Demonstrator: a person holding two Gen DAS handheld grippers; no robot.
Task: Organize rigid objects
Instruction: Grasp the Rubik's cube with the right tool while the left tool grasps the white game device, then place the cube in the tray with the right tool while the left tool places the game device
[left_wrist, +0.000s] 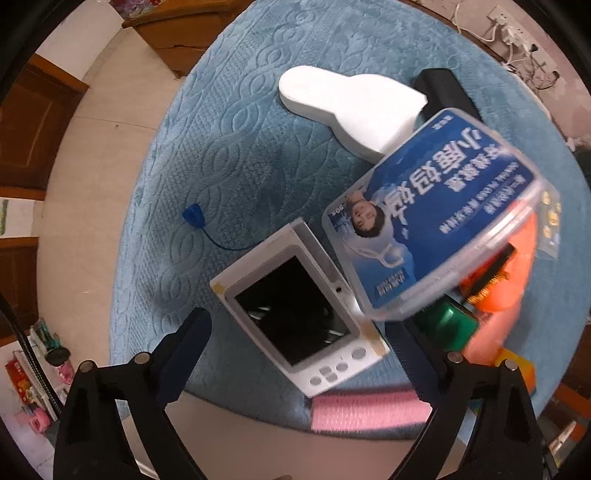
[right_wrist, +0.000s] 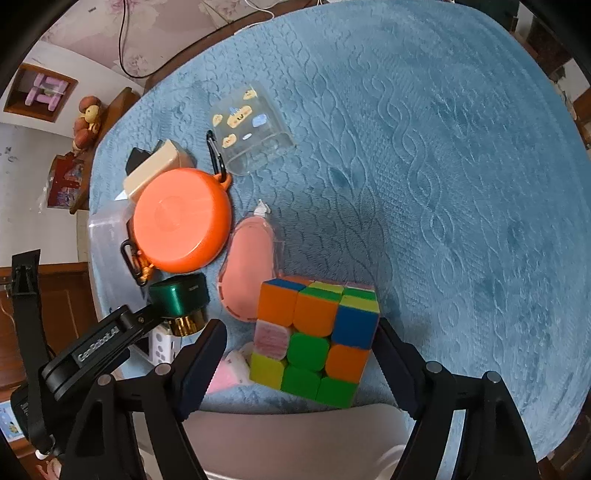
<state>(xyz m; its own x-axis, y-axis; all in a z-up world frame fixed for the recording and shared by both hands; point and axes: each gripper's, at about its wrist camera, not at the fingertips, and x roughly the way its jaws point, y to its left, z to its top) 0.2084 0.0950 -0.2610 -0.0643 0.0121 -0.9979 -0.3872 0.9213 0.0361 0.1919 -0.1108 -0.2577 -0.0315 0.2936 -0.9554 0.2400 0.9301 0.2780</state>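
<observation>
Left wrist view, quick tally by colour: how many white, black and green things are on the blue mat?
White: 2, foam block and handheld device
Black: 1, box
Green: 1, cylinder
Total: 4

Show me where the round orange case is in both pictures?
Left wrist view: the round orange case is at the right edge, mostly hidden under the clear box with the blue label.
Right wrist view: it lies left of centre, fully visible, above the green cylinder.
Shared landmark: the green cylinder, just below the case in both views.
</observation>
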